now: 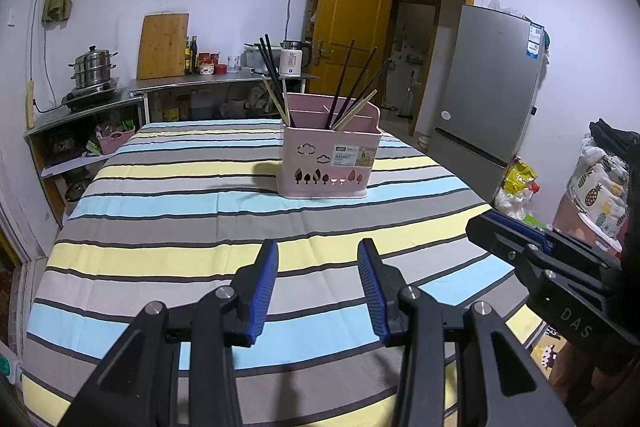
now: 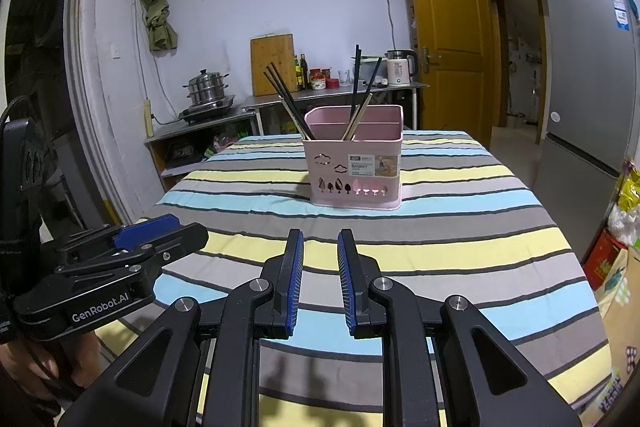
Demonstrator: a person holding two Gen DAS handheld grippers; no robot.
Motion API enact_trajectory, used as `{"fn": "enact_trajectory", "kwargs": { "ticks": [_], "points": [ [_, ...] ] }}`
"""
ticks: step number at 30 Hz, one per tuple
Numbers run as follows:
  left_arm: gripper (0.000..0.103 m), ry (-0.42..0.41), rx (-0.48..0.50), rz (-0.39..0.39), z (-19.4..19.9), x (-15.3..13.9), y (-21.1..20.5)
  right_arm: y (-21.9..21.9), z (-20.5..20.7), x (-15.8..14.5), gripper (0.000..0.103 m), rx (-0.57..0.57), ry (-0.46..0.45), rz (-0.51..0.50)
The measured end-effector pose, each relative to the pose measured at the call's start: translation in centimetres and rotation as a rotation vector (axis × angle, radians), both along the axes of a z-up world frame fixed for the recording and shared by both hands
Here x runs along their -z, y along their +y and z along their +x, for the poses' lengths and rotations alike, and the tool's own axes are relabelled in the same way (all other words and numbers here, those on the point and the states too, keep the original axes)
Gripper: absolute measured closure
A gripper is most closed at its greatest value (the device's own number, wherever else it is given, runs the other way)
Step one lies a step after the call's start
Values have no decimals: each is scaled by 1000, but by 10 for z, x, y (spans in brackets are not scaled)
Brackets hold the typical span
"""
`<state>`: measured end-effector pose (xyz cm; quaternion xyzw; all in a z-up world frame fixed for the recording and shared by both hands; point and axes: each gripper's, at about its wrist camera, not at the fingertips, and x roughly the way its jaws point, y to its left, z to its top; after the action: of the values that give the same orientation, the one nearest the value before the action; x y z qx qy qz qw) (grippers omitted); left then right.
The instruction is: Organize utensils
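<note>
On the striped tablecloth stands a pink basket of chopsticks; both grippers' jaws apart, empty.

Both grippers idle, fingers parted, nothing held

Your left gripper has its blue-padded fingers spread wide with nothing between them; your right gripper holds its fingers closer together, a narrow gap between them, also bare. The two grippers sit side by side, both pointing forward.
</note>
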<state>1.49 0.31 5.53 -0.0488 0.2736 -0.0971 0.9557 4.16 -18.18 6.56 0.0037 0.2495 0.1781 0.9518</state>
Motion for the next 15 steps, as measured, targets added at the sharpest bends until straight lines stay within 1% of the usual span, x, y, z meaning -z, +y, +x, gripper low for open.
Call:
{"fn": "enact_trajectory", "kwargs": {
  "ticks": [15],
  "points": [
    [60,6,3,7,-1,1,-3,0,0,0,85,0,2,-1]
  ]
}}
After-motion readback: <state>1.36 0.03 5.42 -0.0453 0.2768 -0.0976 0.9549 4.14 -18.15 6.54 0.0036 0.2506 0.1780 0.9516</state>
